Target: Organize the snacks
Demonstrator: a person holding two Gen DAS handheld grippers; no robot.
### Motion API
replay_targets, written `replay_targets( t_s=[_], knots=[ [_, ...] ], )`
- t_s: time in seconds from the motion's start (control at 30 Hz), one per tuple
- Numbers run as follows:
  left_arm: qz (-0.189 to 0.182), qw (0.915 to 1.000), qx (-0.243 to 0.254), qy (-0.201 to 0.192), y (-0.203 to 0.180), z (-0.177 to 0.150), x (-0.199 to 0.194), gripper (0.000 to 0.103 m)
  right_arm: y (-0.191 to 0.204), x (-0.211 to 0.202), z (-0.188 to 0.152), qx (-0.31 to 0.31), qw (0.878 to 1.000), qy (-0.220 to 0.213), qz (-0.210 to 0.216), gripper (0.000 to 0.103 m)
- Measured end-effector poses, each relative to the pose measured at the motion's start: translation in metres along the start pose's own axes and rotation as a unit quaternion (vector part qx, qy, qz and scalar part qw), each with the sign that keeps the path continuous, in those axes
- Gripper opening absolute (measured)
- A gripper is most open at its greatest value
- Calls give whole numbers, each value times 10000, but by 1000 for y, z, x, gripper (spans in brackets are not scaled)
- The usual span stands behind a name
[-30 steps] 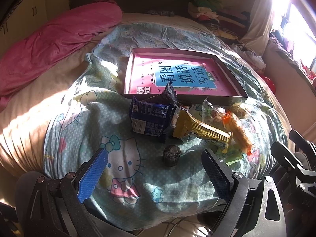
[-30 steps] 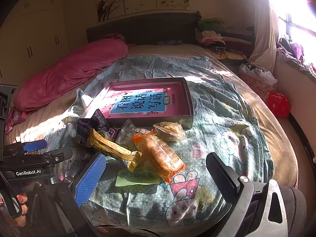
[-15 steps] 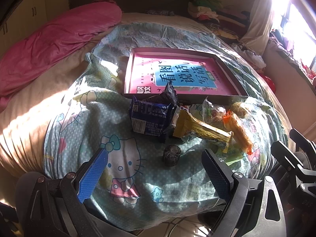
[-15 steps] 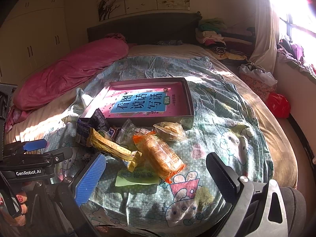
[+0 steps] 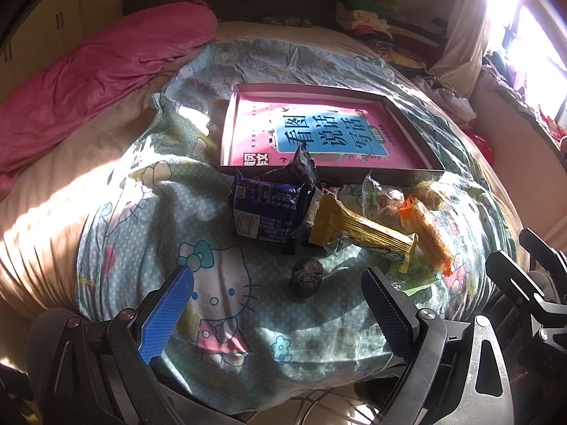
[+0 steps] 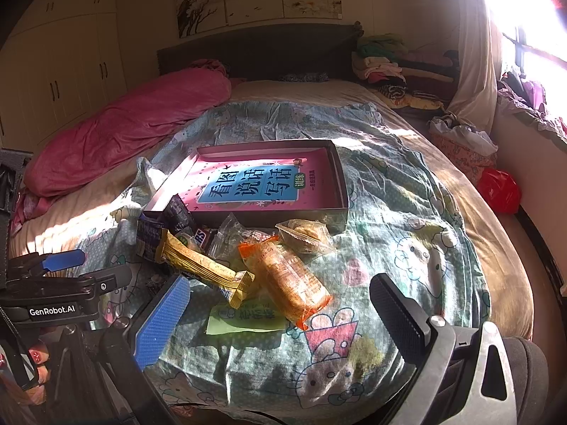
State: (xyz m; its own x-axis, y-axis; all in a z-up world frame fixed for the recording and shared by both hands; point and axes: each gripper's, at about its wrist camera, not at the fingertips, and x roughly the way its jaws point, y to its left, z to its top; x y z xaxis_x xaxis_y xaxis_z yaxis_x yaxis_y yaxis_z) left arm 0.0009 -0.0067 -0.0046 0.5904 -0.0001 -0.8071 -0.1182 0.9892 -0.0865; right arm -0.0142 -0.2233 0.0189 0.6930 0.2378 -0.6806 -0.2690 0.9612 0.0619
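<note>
Two claws, left claw point(image 5: 278, 310) and right claw point(image 6: 280, 313), wide open, empty | cartoon-print quilt point(image 5: 226, 294) on sunlit bed | pink box point(image 6: 329, 191)

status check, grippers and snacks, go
Left gripper open, empty. Right gripper open, empty. Snacks piled on blanket before box, none boxed. Nothing blocking.
</note>
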Motion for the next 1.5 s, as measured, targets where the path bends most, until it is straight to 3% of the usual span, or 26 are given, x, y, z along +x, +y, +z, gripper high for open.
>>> replay_targets(
  t_s=[0.43,0.87,1.1,1.33,1.43,1.5],
  knots=[
    [0,9999,-23,98,1,-2,7,96,5,3,1,-152,9999,-29,57,103],
    [-199,9980,-197,571,10,-7,36,96,18,26,0,-524,9974,226,431,103],
    [-250,9970,-161,719,11,-4,52,96,34,53,1,-1217,9893,476,640,103],
    [-360,9960,-133,804,12,-1,63,96,55,70,0,-2160,9744,385,491,102],
    [-465,9956,-64,808,8,-1,64,88,64,77,-1,-2530,9656,313,513,98],
    [-545,9950,-35,838,7,-1,66,73,69,84,-3,-2733,9599,313,544,91]
  ],
)
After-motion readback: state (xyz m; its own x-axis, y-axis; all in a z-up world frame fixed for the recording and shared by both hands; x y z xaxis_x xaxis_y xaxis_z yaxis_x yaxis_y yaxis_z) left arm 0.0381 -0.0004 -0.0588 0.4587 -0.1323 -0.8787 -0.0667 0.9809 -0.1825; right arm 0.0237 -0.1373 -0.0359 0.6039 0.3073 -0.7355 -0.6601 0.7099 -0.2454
